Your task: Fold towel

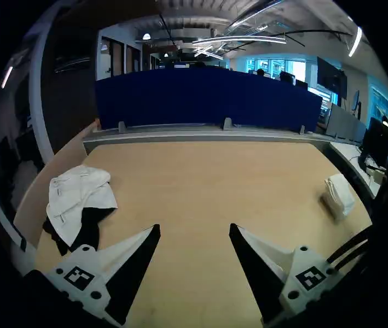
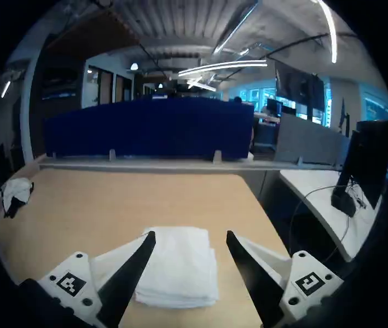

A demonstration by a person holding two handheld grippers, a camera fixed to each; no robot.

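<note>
In the left gripper view, a crumpled white towel point(image 1: 79, 191) lies over a black cloth point(image 1: 87, 232) by the left edge of the light wooden counter point(image 1: 210, 180), well in front of the dark blue fabric partition point(image 1: 204, 95) lining its far edge. Open wood stretches before the partition, and the left gripper point(image 1: 194, 232) hovers over it, jaws wide, holding nothing. A neatly folded white towel point(image 1: 340, 195) sits near the right edge, in front of the partition's right end. In the right gripper view, the right gripper point(image 2: 190, 238) hangs above that folded towel, jaws wide to either side.
</note>
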